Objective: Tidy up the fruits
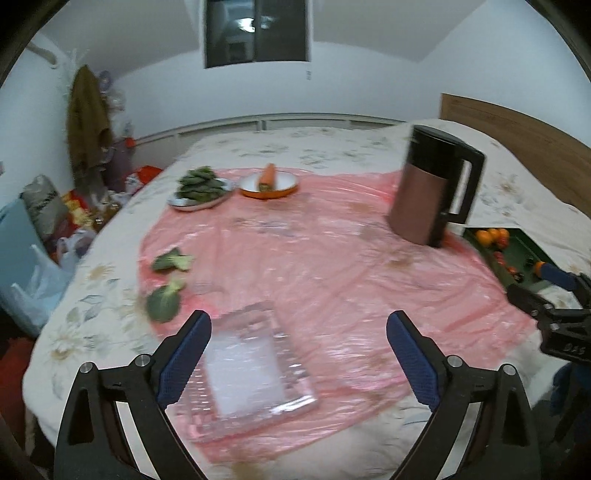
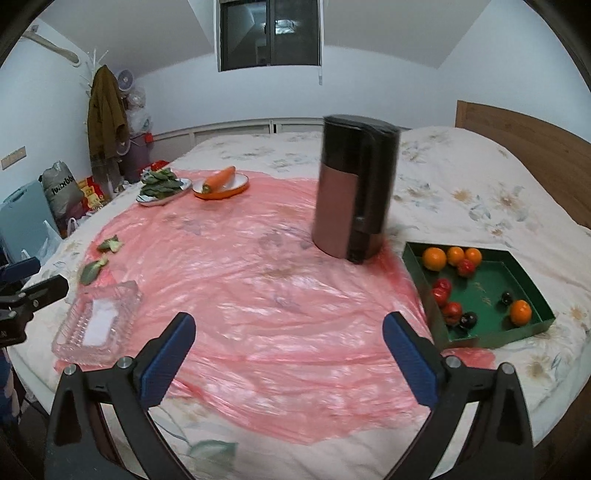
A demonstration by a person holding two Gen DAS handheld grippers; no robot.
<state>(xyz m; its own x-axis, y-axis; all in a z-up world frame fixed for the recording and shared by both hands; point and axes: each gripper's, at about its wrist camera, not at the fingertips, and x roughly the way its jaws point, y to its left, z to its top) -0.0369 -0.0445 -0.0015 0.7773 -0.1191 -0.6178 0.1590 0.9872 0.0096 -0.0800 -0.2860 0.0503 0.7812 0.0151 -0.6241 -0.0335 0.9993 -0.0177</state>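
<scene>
Hanging over the near edge of the bed (image 2: 461,177), both grippers pointed down across a pink sheet (image 2: 280,302) spread on the flowered cover. The left gripper (image 1: 297,354) had its jaws spread wide with nothing pinched; a clear glass tray (image 1: 255,373) lay on the sheet below and between them, untouched as far as the blur allowed. The right gripper (image 2: 288,354) also had its jaws spread and empty, over bare sheet.

Taking the kettle (image 2: 352,188) as the landmark, it stood upright near the sheet's far right edge. Just right of it and nearer the camera sat a green box (image 2: 495,295) holding the fruits: oranges (image 2: 434,258) in the corner closest to the kettle, red fruits (image 2: 441,288) along the box wall facing it, two dark fruits (image 2: 469,319) and one more orange (image 2: 521,312) at the end farthest from it. Well left of the kettle and farther back stood an orange plate (image 2: 221,194) with a carrot (image 2: 219,179), and beside that a plate of greens (image 2: 162,186). Left of the kettle and nearer, two loose green pieces (image 2: 99,258) lay at the sheet's edge, with the glass tray nearer still. A window (image 2: 269,33) was set in the wall behind the kettle.
</scene>
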